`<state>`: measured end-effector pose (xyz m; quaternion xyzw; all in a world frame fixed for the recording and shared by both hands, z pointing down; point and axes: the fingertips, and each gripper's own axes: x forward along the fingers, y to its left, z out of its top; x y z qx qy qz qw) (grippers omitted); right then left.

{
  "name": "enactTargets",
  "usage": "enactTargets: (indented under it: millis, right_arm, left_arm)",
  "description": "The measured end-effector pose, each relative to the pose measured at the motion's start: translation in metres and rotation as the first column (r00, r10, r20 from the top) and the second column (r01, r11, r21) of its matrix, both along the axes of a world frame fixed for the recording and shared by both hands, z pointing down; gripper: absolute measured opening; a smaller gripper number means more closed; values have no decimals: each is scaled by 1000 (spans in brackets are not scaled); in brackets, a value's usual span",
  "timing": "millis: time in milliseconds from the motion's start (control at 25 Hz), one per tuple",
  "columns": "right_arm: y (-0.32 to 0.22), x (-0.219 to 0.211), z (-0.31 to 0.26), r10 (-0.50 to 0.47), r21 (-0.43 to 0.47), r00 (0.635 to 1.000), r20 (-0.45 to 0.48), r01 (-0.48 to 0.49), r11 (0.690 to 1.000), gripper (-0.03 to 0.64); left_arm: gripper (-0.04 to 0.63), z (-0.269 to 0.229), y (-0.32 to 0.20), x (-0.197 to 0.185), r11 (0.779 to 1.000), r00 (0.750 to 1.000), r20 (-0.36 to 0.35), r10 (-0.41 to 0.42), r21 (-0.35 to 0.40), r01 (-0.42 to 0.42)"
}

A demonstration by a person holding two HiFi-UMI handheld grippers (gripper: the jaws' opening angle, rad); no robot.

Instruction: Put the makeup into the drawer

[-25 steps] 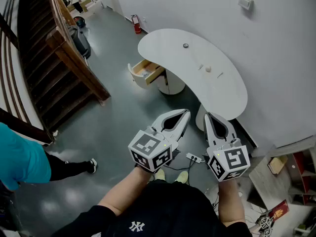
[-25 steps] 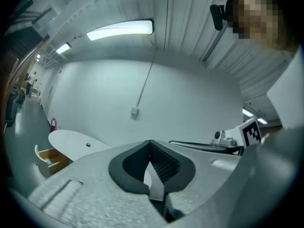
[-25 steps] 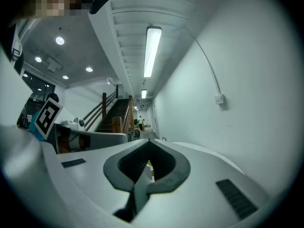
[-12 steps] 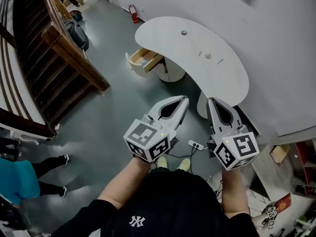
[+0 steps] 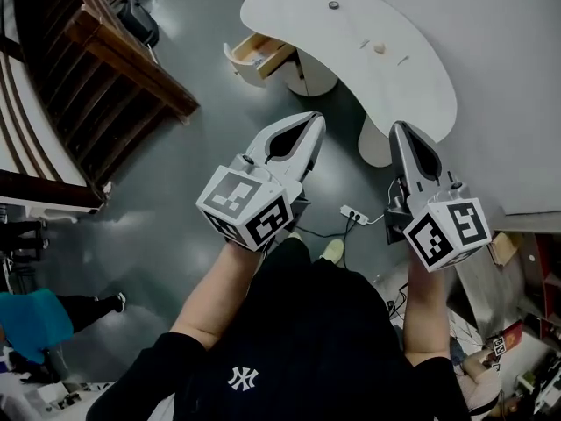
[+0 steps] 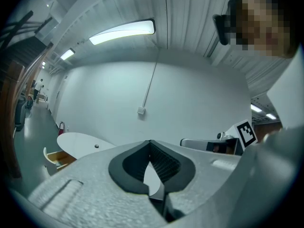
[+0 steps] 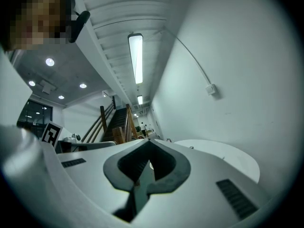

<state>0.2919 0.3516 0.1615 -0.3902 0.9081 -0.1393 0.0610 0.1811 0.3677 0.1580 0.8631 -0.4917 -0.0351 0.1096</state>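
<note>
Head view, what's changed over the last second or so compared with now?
The left gripper and right gripper now sit higher in the picture and further apart. The white table and its open drawer have slid toward the top edge. The bystander in teal has shifted into the lower left corner. Unchanged: both grippers are shut and empty, and the drawer is open.

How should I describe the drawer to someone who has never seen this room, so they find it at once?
Find the white curved table against the wall. Under its end nearer the wooden stairs stands a round white cabinet, and the drawer juts open from it. Its light wood inside sets it apart from the white furniture.
</note>
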Motion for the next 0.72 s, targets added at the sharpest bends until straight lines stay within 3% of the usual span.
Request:
enactTargets:
  millis: [400, 720]
  right_arm:
    - [-25, -18, 11, -29, -28, 999, -18, 29, 999, 13]
    - [-79, -39, 16, 2, -19, 998, -64, -3, 1000, 14]
  left_arm:
    - [8, 9, -22, 2, 1000, 1000, 5, 10, -13, -10]
    - [8, 17, -83, -7, 997, 997, -16, 77, -10, -78]
